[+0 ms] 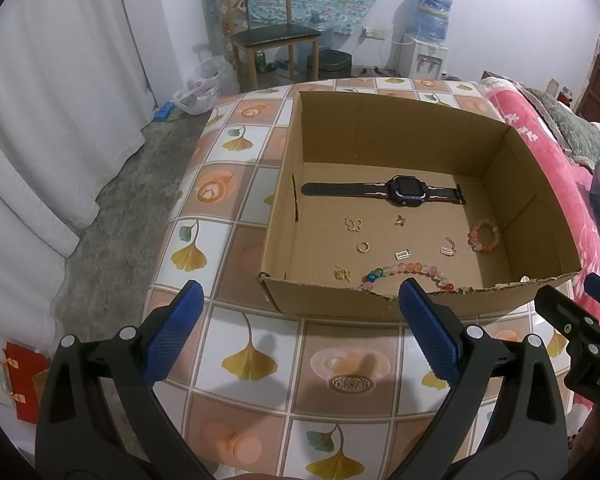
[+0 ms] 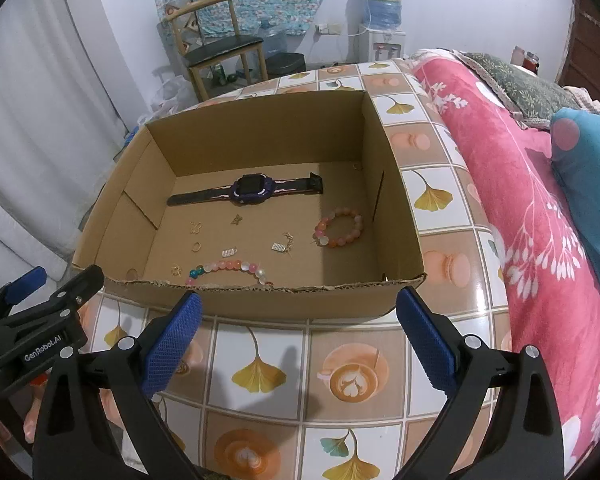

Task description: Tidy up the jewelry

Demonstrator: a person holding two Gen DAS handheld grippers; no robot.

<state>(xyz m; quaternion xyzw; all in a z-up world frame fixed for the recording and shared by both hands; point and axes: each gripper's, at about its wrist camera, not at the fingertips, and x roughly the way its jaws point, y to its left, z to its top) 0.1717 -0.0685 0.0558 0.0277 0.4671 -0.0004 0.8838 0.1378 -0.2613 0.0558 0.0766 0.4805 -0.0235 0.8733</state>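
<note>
Two grippers sit at my end of the scene, both hovering over the tiled counter [image 1: 252, 344] with its ginkgo-leaf and latte-art oilcloth. My left gripper [image 1: 300, 300] has its blue-padded jaws spread wide and holding nothing; my right gripper [image 2: 298, 312] is the same, jaws wide apart and bare. Each one shows at the edge of the other's view.

Just beyond the fingertips stands the open brown cardboard box [image 2: 300, 304], its torn near edge facing me. All the jewelry I can see lies on the box floor. Closest to the near wall is a long strand of pink, white and blue-green beads [image 1: 410, 270], partly hidden behind the box edge. To its left lies a small tangled gold piece [image 1: 342, 274]. A little farther in I see a small gold ring [image 1: 363, 247], a little silver rectangular charm [image 1: 402, 255], and a second silver charm on a short gold chain [image 1: 449, 248]. To the right of those sits a closed loop bracelet of orange and pink beads [image 2: 339, 227], near the right wall. Farther back are a gold butterfly outline [image 1: 353, 224] and a tiny gold charm [image 1: 400, 220]. Behind them, a purple smartwatch with a dark strap [image 2: 246, 190] lies flat across the floor.

Past the box, a pink floral blanket [image 2: 520, 208] covers a bed on the right. A wooden chair with a black seat [image 1: 272, 40] and a water dispenser [image 2: 382, 20] stand against the far wall.
</note>
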